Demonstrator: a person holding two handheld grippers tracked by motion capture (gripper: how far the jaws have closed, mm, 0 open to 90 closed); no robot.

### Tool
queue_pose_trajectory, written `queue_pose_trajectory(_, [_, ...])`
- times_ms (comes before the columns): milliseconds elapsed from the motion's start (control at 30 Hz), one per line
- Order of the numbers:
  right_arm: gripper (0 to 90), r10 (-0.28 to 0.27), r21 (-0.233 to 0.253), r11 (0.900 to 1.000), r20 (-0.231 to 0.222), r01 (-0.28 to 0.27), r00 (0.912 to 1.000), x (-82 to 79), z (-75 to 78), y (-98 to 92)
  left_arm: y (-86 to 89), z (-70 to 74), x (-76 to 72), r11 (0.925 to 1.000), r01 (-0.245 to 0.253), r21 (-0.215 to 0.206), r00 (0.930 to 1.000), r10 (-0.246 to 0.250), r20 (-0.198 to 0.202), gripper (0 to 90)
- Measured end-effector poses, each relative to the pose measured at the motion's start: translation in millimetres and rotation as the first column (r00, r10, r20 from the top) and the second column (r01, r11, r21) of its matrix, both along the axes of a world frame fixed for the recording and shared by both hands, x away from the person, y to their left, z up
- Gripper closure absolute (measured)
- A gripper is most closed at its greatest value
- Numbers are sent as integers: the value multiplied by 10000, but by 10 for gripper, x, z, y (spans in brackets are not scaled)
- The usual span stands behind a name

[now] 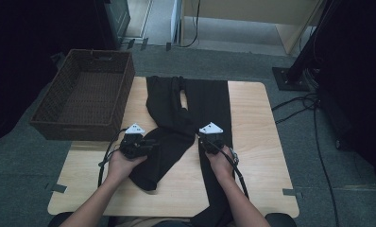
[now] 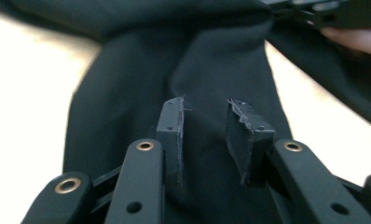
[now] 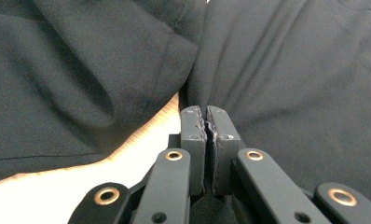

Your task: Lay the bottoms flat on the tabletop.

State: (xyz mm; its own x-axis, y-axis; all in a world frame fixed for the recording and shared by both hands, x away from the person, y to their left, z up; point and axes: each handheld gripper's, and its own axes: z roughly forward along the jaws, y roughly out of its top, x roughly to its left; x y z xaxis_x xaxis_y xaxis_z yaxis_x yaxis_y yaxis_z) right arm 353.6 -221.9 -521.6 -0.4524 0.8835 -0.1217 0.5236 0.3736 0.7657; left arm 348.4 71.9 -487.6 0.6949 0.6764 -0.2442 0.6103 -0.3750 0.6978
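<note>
On the table: black trousers [image 1: 195,113] spread on light wood table [image 1: 257,123], waist end toward far edge, legs running back toward person.
Trousers layout: right leg lies straight & hangs off near edge of table; left leg bent across, angling toward near-left, hem end on the wood in front of person's left hand.
Left gripper [image 1: 141,144]: held in left hand [image 1: 122,163], at left edge of the bent leg. In left gripper view [image 2: 204,135] jaws stand apart w/ a clear gap, black cloth beneath & beyond them; nothing pinched between pads.
Right gripper [image 1: 209,137]: held in right hand [image 1: 221,163], over inner edge of the straight leg. In right gripper view [image 3: 205,130] jaws pressed together, tips at edge of the cloth; can't tell if any fabric is caught between.
Basket [image 1: 84,92]: brown wicker, far-left, overhanging table's left edge, well apart from trousers; inside looks bare.
Floor: grey carpet [image 1: 318,189], black cables [image 1: 318,137] at right.
</note>
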Motion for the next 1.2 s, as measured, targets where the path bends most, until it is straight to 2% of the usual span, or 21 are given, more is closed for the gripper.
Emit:
queue_pose_trajectory(100, [870,10,43,10000,-30,-10,10000,1,1,-2,-86,-41,113,9995,-71,293,10000,70,36,677])
queue_pose_trajectory(133, [870,-29,105,9999,-75,30,10000,1,1,-3,-115,-61,128,9987,-24,506,9998,15,181,675])
queue_pose_trajectory(167, [870,-29,105,9999,-75,30,10000,1,1,-3,-115,-61,128,9987,-24,506,9998,15,181,675])
queue_pose_trajectory(200, [871,16,174,9998,-97,-14,10000,10,3,-16,-152,-124,137,9962,53,864,9997,-74,241,674])
queue_pose_trajectory(267, [871,-31,259,9997,-121,34,9999,10,2,-15,-163,-191,122,9945,78,1049,9999,-91,122,671])
queue_pose_trajectory(300, [871,-13,267,9996,-139,17,9999,12,3,-19,-149,-206,97,9957,42,924,9996,-67,265,664])
queue_pose_trajectory(400, [870,-17,231,9997,-129,20,9999,10,3,-15,-134,-204,34,9967,-60,804,9999,52,97,660])
queue_pose_trajectory(500, [870,-19,262,9997,-138,22,9999,11,3,-18,-137,-203,-33,9960,160,875,9997,-174,156,655])
queue_pose_trajectory(533, [870,-15,351,9994,-217,23,9998,15,4,-25,-136,-201,-97,9962,216,850,9997,-224,87,654])
queue_pose_trajectory(633, [871,-40,471,9989,-283,53,9996,28,7,-31,-110,-211,-190,9990,266,370,9992,-254,-323,654])
queue_pose_trajectory(733, [871,24,507,9987,-300,-9,9995,41,7,-35,-81,-219,-328,9995,279,171,9985,-271,-466,655])
queue_pose_trajectory(867, [871,42,767,9971,-448,-8,9990,59,11,-44,-60,-209,-514,9998,193,85,9971,-186,-734,646])
queue_pose_trajectory(900, [871,57,878,9961,-541,-9,9985,66,13,-48,-60,-209,-514,9998,193,85,9971,-186,-734,638])
queue_pose_trajectory(933, [871,68,964,9953,-611,-9,9981,74,16,-49,-68,-192,-581,9994,273,217,9965,-255,-793,630])
queue_pose_trajectory(1000, [871,126,1008,9949,-710,-54,9974,85,25,-42,-78,-159,-631,9986,338,401,9975,-312,-639,620])
queue_pose_trajectory(1067, [875,212,1003,9949,-750,-136,9970,77,29,-19,-76,-104,-648,9994,273,216,9992,-266,-292,607])
queue_pose_trajectory(1167, [880,423,935,9950,-821,-346,9957,50,40,11,-77,-12,-549,9993,168,335,9997,-175,193,579])
queue_pose_trajectory(1200, [881,546,891,9949,-870,-468,9947,37,46,21,-81,15,-494,9994,112,324,9997,-119,218,568])
